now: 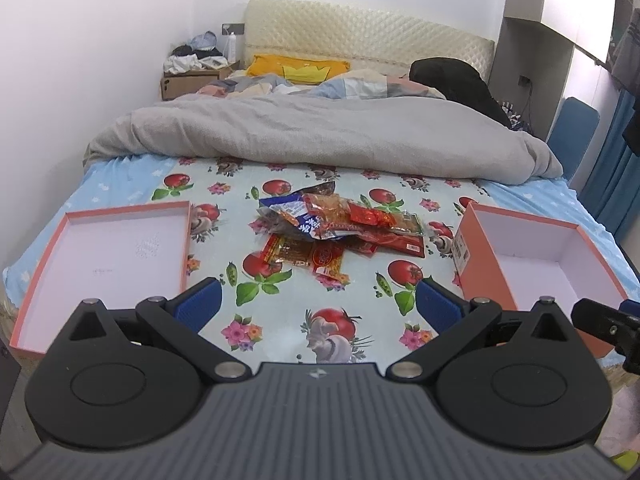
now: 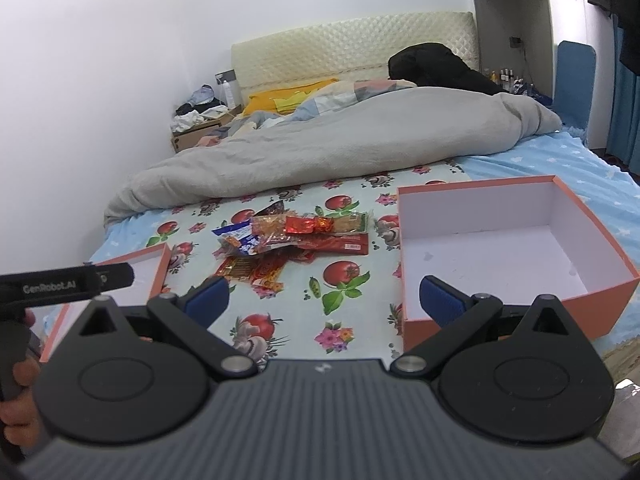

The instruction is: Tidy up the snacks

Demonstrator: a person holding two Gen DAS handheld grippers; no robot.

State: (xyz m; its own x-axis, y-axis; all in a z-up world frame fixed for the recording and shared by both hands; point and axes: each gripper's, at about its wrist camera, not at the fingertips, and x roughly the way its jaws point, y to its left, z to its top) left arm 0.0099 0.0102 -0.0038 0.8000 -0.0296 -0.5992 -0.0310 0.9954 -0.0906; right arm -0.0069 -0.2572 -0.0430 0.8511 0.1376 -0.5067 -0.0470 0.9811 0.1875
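A heap of snack packets, mostly red and orange with one blue-and-white, lies on a tomato-print cloth in the middle of the bed. A deep orange box with a white inside stands to its right, nothing in it. Its shallow lid lies to the left. My left gripper hovers open short of the heap, nothing between its blue pads. My right gripper is open too, near the box's front left corner.
A grey duvet is bunched across the bed behind the snacks, with pillows and dark clothing at the headboard. The cloth in front of the heap is bare. A hand holds the left gripper at the lower left of the right wrist view.
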